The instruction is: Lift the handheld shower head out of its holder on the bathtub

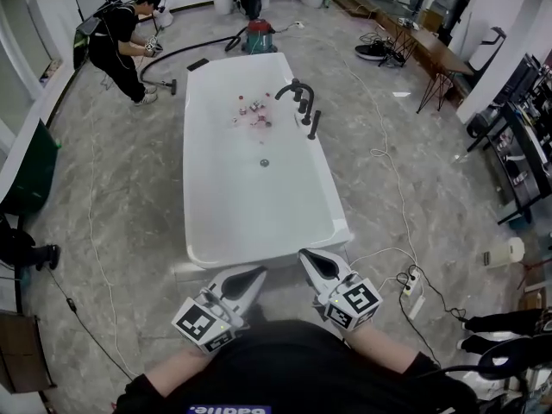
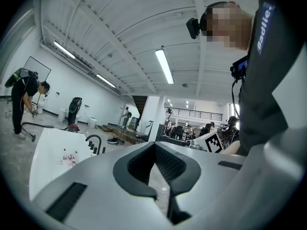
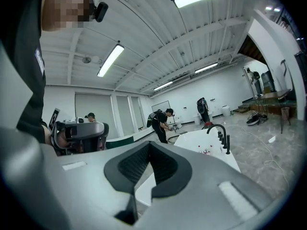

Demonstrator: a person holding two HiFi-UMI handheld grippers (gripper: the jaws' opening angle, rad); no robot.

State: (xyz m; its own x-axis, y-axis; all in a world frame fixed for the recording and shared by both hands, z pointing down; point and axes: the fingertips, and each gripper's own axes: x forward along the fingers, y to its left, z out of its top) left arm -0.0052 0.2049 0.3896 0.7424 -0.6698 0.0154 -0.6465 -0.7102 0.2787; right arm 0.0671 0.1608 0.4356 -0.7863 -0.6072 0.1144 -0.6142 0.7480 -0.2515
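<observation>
Bathtub at centre: a long white freestanding bathtub [image 1: 191,198] fills the middle of the head view, standing on a grey marbled floor [image 1: 112,197]. On its right rim, toward the upper part of the frame, rises a black arched faucet [image 1: 288,89]. Just below that in the picture, the black stick-shaped handheld shower head [image 1: 314,125] stands upright on the same rim; its holder is too small to make out. Small red and white objects [image 1: 250,110] lie inside the tub near the faucet.

At the bottom of the frame the left tongs [image 1: 257,274] and the right tongs [image 1: 304,256] point toward the near end of the tub, well apart from the shower head. Each gripper view shows its jaws pressed together with nothing between them.

At upper left a person in black [image 1: 121,46] bends over a black hose [image 1: 194,48] that leads to a red-topped vacuum cleaner [image 1: 259,34].
</observation>
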